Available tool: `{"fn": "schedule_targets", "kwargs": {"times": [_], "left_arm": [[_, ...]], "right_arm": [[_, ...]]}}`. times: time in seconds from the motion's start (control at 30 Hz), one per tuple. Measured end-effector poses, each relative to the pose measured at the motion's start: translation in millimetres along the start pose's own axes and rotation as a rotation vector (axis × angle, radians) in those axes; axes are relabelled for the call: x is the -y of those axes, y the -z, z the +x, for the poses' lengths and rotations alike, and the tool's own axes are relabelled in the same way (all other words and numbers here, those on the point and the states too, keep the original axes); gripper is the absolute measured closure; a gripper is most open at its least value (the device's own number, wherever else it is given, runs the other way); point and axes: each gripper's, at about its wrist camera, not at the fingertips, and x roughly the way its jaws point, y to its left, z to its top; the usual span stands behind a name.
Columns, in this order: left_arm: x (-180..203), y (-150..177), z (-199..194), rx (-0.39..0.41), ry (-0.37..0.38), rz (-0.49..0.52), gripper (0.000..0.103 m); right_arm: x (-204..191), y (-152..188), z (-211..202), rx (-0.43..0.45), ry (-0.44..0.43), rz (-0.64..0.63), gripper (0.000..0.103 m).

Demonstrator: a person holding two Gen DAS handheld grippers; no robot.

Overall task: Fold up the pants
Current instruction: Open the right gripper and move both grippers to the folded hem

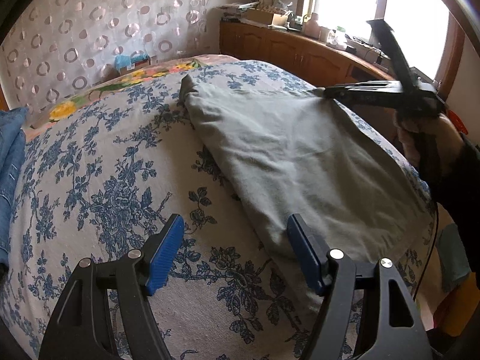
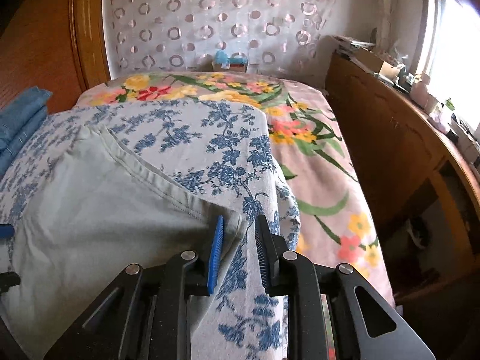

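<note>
Clearly, the pants (image 1: pixel 285 150) lay spread on the bed (image 1: pixel 99 180), on its blue-flowered cover, with their long axis running diagonally away from you: one end bunched up far across the bed in the left wrist view, the other end close to both of your tools. From your left gripper (image 1: pixel 235 252) the cloth lay ahead and to the right; only the right-hand pad overlapped the near edge of the fabric, while the left-hand pad stood over bare cover. Those fingers (image 1: pixel 165 252) were spread wide and held nothing.

Your right gripper (image 2: pixel 238 249) sat at the near right corner of the pants, where a stitched seam ran down to the corner. Its fingers (image 2: pixel 216 255) were open to a narrow gap, and the corner of the cloth lay just at the blue pad, touching or nearly so; nothing was clamped between them. Whether the corner actually reached into the gap was hard to tell.

I judged the right gripper the nearer of the two to a usable hold, since the corner was already at its pads, while your left one needed to shift right onto the near edge. A fold along the long axis would have turned on both holds sitting at that same near end. Folded blue garments (image 2: pixel 21 120) lay well apart at the left of the bed.
</note>
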Motion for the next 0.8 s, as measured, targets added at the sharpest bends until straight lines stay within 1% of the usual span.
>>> {"fn": "schedule_targets", "kwargs": {"times": [0.1, 0.33, 0.4, 0.53, 0.67, 0.8], "left_arm": [[-2, 1, 2, -0.008, 0.000, -0.012, 0.027], [-2, 0, 4, -0.014, 0.004, -0.014, 0.025], [-1, 1, 4, -0.015, -0.001, -0.014, 0.024], [0, 4, -4, -0.016, -0.028, -0.040, 0.024], [10, 11, -27, 0.031, -0.017, -0.043, 0.024], [21, 19, -40, 0.051, -0.011, -0.035, 0.024]], "right_arm": [[-9, 12, -18, 0.029, -0.037, 0.017, 0.081], [-16, 63, -56, 0.052, -0.122, 0.021, 0.081], [-16, 78, -64, 0.051, -0.131, 0.027, 0.081], [-12, 98, -75, 0.038, -0.113, 0.033, 0.081], [-10, 117, -94, 0.048, -0.128, 0.052, 0.081], [-13, 129, -109, 0.053, -0.138, 0.071, 0.081]]}}
